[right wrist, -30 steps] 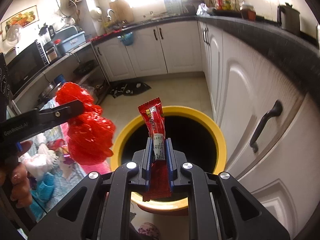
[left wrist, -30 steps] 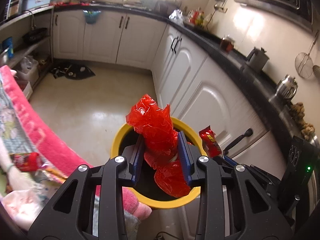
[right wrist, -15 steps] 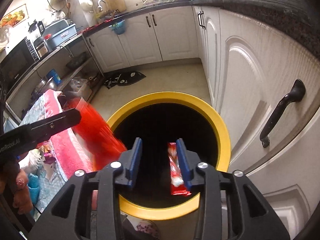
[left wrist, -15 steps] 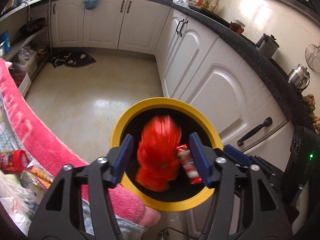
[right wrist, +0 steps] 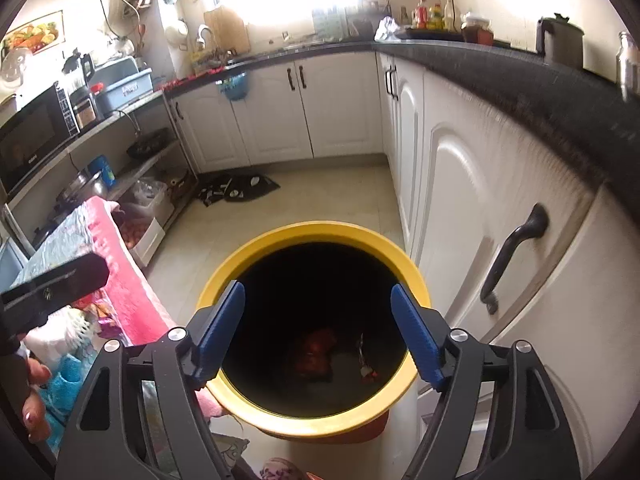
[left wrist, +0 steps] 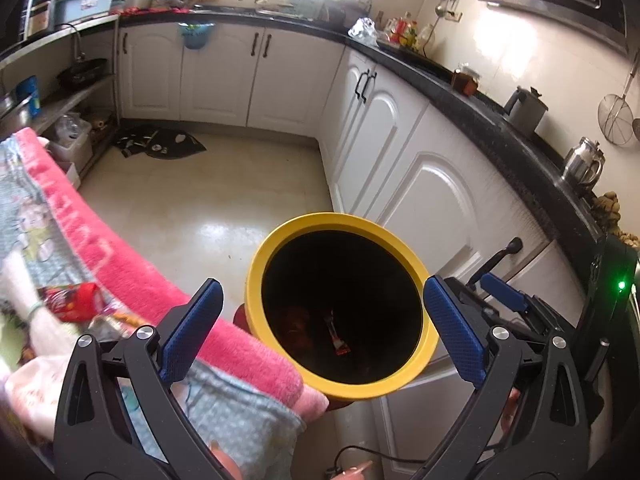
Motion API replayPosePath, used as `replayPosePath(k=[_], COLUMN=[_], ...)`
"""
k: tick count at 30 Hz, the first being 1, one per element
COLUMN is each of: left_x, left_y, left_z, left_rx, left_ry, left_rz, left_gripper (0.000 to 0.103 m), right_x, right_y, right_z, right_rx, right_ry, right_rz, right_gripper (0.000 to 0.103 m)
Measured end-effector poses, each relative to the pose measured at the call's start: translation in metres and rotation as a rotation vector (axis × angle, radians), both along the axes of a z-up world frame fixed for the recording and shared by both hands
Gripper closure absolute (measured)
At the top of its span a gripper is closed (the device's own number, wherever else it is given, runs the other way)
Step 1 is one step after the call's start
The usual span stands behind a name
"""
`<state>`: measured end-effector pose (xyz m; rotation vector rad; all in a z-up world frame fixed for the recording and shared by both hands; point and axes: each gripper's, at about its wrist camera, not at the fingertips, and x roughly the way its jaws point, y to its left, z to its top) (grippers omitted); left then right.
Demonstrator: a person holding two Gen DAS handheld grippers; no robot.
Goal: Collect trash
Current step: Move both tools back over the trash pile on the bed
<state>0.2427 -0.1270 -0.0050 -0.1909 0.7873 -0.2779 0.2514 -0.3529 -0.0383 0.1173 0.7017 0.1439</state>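
A yellow-rimmed bin (left wrist: pixel 256 268) with a dark inside stands on the floor by the white cabinets; it also shows in the right wrist view (right wrist: pixel 320 229). At its bottom lie a crumpled red plastic wrapper (right wrist: pixel 314 354) (left wrist: pixel 296 326) and a red snack wrapper (right wrist: pixel 366 364) (left wrist: pixel 336 336). My left gripper (left wrist: pixel 322 322) is open and empty above the bin mouth. My right gripper (right wrist: pixel 318 324) is open and empty above the bin too. More wrappers, one of them red (left wrist: pixel 70 302), lie on the cloth-covered table at the left.
A table with a pink-edged cloth (left wrist: pixel 120 264) sits close to the bin's left. White cabinet doors with a black handle (right wrist: pixel 512 256) are close on the right. A dark mat (left wrist: pixel 160 146) lies on the tiled floor further back.
Both grippers opened wide and let go. The red plastic wrapper and the snack wrapper dropped from the jaws to the bottom of the bin.
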Motion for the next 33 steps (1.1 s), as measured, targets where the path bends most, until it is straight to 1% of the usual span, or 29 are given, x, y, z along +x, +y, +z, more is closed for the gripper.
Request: replayPosePath(k=[4, 9, 12, 16, 21, 25, 30, 33], left_x=[-0.022, -0.047, -0.062, -0.077, -0.094, -0.105, -0.116, -0.122], left_y=[0.009, 0.021, 0.032, 0.047, 0.065, 0.082, 0.105, 0.12], left_z=[0.008, 0.015, 0.019, 0.023, 0.029, 0.031, 0.029, 0.029], left_rx=[-0.012, -0.018, -0.038, -0.038, -0.038, -0.025, -0.016, -0.023], left_ry=[-0.018, -0.033, -0.038, -0.053, -0.064, -0.075, -0.069, -0.063], left_rz=[0.042, 0.073, 0.096, 0.126, 0.165, 0.2, 0.25, 0.282], left_gripper=[0.011, 0.011, 0.011, 0.011, 0.011, 0.011, 0.011, 0.011], right_x=[-0.012, -0.023, -0.029, -0.036, -0.045, -0.051, -0.058, -0.06], right_y=[0.001, 0.003, 0.009, 0.02, 0.034, 0.045, 0.065, 0.079], right_z=[0.013, 0.024, 0.029, 0.035, 0.042, 0.046, 0.05, 0.05], right_rx=[0.001, 0.009, 0.011, 0.011, 0.015, 0.012, 0.013, 0.023], right_ry=[-0.038, -0.065, -0.079, -0.092, -0.103, -0.113, -0.115, -0.106], right_rz=[-0.001, 0.015, 0.027, 0.053, 0.086, 0.117, 0.17, 0.206], right_gripper=[0.024, 0.024, 0.024, 0.024, 0.02, 0.02, 0.02, 0.019])
